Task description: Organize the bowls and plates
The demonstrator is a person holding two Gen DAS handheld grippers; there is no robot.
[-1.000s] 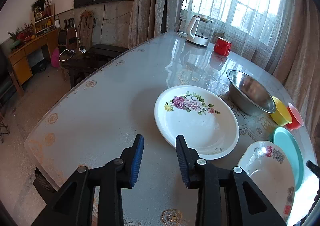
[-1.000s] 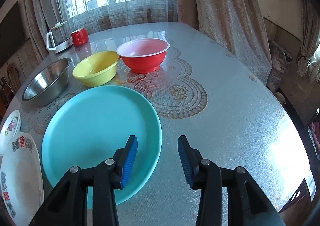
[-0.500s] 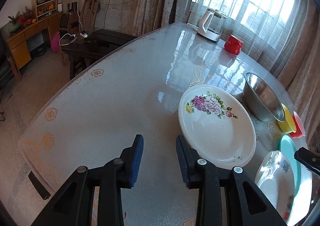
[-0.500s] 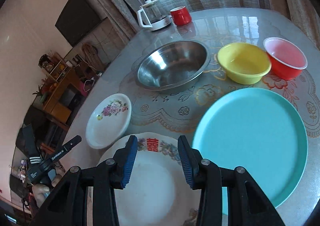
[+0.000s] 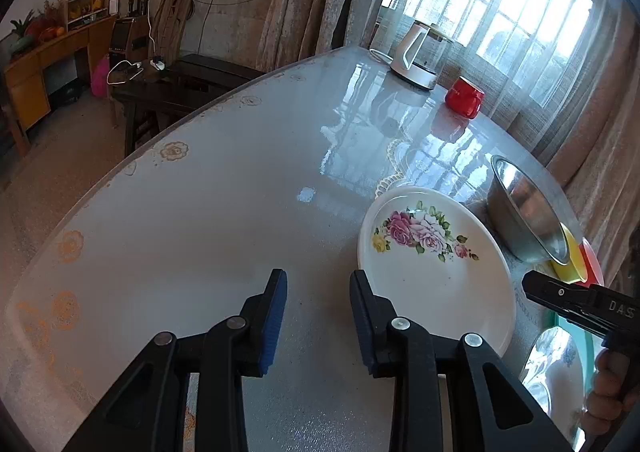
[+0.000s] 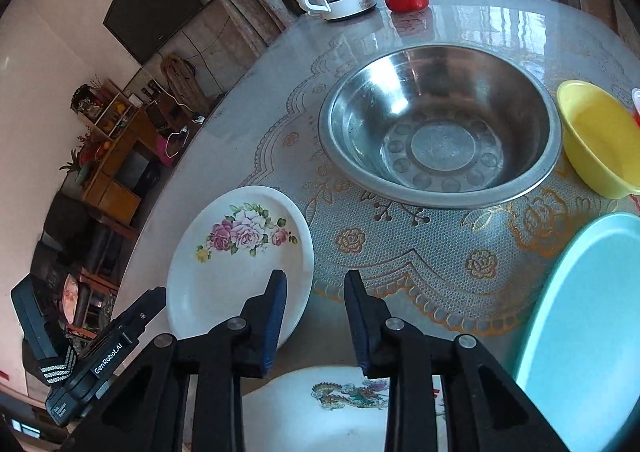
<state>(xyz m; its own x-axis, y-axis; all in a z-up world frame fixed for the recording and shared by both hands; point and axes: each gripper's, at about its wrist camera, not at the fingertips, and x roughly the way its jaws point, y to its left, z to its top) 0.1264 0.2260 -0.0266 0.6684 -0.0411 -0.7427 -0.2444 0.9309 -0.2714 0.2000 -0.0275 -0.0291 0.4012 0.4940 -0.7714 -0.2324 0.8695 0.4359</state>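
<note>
left gripper [image 5: 318, 316]: jaws wide, held nothing — over bare table [image 5: 208, 211], just left of rose plate [image 5: 436, 272]
right gripper [image 6: 315, 316]: jaws wide, empty — above dragon plate [image 6: 340, 408], beside rose plate's near rim
bowls: steel bowl [image 6: 440, 123], yellow bowl [image 6: 600, 139] side by side
teal plate [image 6: 588, 332]: right of dragon plate

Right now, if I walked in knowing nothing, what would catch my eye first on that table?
Probably the big shiny steel bowl in the middle of the lace-patterned table, with a yellow bowl right beside it. Next, the white plate with pink roses nearer the edge, and a turquoise plate on the other side. Two black tools, the left gripper and right gripper, hover with jaws open, holding nothing.
</note>
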